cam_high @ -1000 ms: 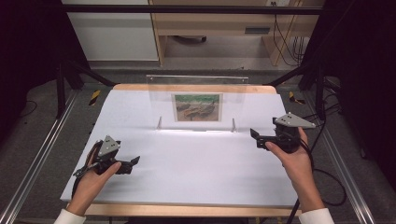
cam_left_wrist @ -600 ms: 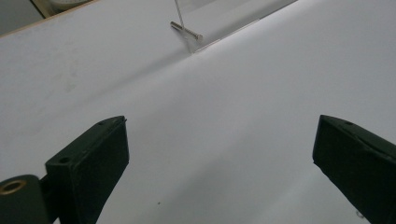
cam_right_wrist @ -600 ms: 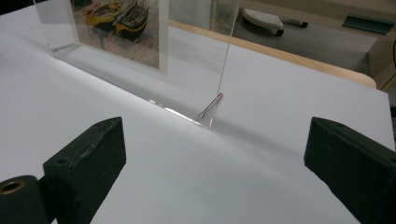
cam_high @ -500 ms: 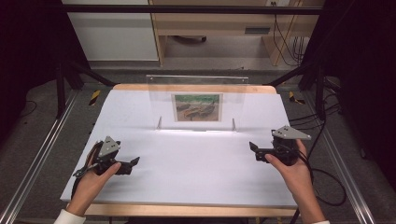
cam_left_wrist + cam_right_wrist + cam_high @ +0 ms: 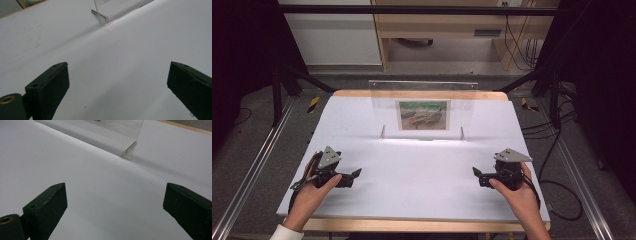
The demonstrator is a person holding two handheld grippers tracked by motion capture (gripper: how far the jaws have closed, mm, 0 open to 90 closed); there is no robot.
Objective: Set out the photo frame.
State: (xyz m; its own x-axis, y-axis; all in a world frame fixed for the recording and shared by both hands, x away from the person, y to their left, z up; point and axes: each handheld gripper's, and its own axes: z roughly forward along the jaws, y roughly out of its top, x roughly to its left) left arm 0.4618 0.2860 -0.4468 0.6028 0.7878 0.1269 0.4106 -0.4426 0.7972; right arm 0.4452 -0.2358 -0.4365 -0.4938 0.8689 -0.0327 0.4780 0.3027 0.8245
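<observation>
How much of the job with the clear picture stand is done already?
Nothing looks done yet. The clear picture stand stands upright at the far middle of the white table, with its picture inside, untouched. In hand: the left gripper and right gripper rest near the front edge, one on each side, jaws wide open and empty, both pointing inward. Left: reaching the stand and handling it, probably all of the work.

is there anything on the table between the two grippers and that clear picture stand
Nothing visible. Bare white table lies between the left gripper, the right gripper and the clear picture stand at the far middle. Both gripper views look across bare table past open jaws to the stand's metal pegs.
</observation>
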